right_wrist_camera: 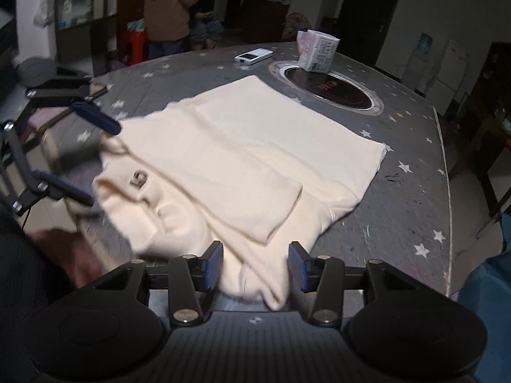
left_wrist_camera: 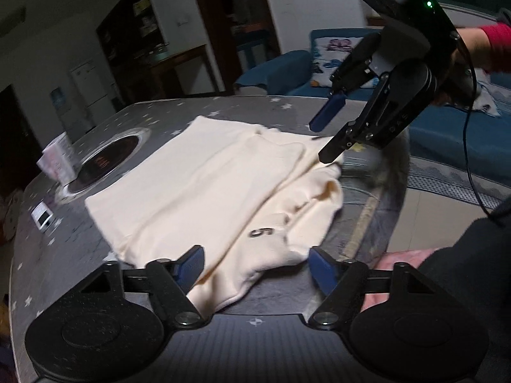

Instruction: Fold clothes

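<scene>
A cream garment (left_wrist_camera: 204, 188) with a dark "5" mark lies partly folded on the grey star-patterned table (left_wrist_camera: 153, 111). It also shows in the right wrist view (right_wrist_camera: 249, 159). My left gripper (left_wrist_camera: 255, 265) is open, its blue pads on either side of the garment's near edge. My right gripper (right_wrist_camera: 255, 268) is open, with a fold of the garment's near edge between its pads. The right gripper also shows in the left wrist view (left_wrist_camera: 322, 137), above the garment's far right corner. The left gripper shows in the right wrist view (right_wrist_camera: 86, 156) at the garment's left edge.
A round induction hob (right_wrist_camera: 332, 89) is set into the table beyond the garment. A tissue pack (right_wrist_camera: 316, 51) and a white device (right_wrist_camera: 254, 56) lie near it. A blue sofa (left_wrist_camera: 447, 127) stands past the table's edge. A person in a brown coat (right_wrist_camera: 169, 9) stands at the back.
</scene>
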`<state>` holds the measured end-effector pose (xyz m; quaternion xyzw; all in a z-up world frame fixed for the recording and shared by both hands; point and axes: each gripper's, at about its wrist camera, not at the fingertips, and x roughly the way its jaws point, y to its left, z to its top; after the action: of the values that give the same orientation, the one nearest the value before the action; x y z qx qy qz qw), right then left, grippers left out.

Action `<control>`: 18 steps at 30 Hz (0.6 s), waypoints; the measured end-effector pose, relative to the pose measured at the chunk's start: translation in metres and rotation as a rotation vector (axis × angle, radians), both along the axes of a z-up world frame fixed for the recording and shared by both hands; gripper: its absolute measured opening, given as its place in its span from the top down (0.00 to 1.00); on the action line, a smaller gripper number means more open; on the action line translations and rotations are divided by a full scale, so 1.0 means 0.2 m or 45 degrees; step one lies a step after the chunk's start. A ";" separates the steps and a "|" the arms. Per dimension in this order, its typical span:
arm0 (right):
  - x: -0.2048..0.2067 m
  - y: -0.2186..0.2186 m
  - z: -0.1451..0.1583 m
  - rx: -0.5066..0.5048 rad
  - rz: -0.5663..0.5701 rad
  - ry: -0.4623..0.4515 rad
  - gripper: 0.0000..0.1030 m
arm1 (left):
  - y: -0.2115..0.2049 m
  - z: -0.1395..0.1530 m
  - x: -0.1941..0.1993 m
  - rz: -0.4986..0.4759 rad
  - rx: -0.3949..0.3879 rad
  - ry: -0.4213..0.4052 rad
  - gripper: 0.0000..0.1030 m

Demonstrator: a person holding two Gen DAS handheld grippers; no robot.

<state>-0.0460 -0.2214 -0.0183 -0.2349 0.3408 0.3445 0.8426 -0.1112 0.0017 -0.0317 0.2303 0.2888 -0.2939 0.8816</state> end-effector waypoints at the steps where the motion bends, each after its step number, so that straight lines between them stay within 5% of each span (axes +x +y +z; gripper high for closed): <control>1: -0.02 -0.01 0.00 -0.011 0.012 -0.003 0.54 | 0.00 -0.01 0.00 -0.009 -0.004 0.003 0.41; 8: -0.12 -0.05 0.00 -0.081 0.096 -0.026 0.51 | -0.02 -0.03 0.01 0.010 -0.008 -0.002 0.84; 18: -0.05 0.05 -0.01 0.033 0.123 -0.048 0.52 | 0.03 0.08 0.18 0.094 -0.173 0.019 0.87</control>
<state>-0.0566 -0.2112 -0.0208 -0.2465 0.3084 0.3848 0.8343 -0.0760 0.0084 -0.0149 0.1569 0.2829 -0.2819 0.9033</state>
